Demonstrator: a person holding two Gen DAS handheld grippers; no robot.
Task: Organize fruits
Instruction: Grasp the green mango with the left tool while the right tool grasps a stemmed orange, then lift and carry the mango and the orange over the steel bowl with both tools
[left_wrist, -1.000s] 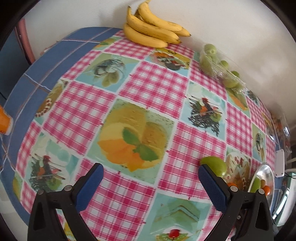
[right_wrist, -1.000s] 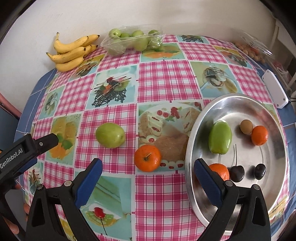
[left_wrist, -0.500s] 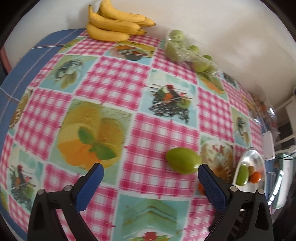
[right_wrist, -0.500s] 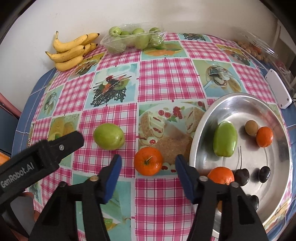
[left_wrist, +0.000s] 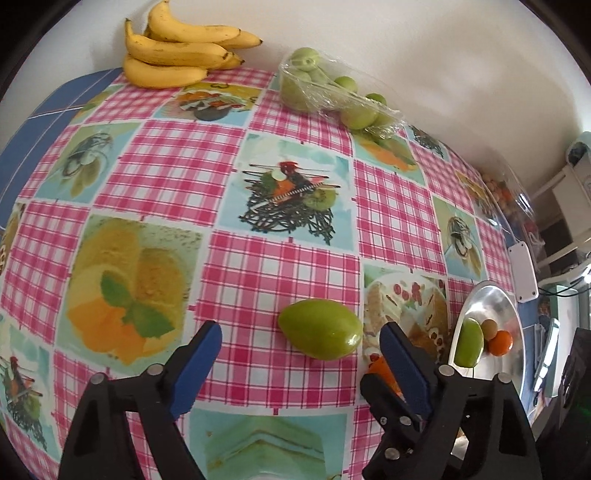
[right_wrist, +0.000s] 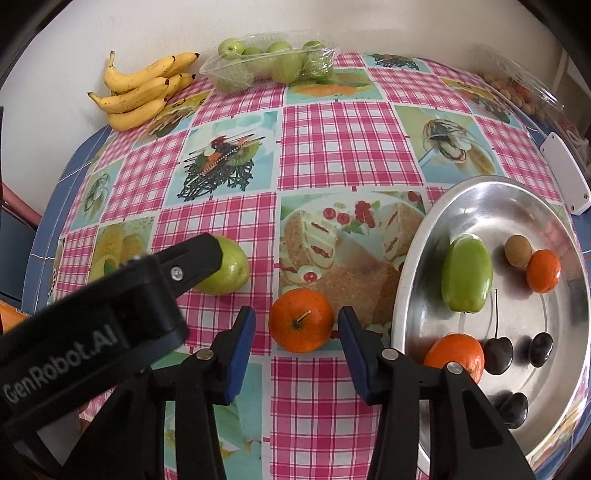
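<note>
A green mango-like fruit (left_wrist: 320, 329) lies on the checked tablecloth, just ahead of my open left gripper (left_wrist: 301, 350), between its jaws. It also shows in the right wrist view (right_wrist: 227, 271), partly behind the left gripper's body. A loose orange (right_wrist: 301, 319) lies on the cloth left of the metal tray (right_wrist: 413, 258). My right gripper (right_wrist: 296, 334) is open, its jaws on either side of the orange and apart from it. The tray holds a green fruit (right_wrist: 467, 272), two oranges, a small brown fruit and several dark cherries.
A bunch of bananas (right_wrist: 142, 92) and a clear plastic box of green fruits (right_wrist: 269, 64) sit at the back by the wall. A second clear box of small fruits (right_wrist: 517, 92) and a white device (right_wrist: 563, 173) lie at the far right edge.
My left gripper swung right and closed in on the green fruit. My right gripper narrowed its opening and moved forward around the loose orange.
</note>
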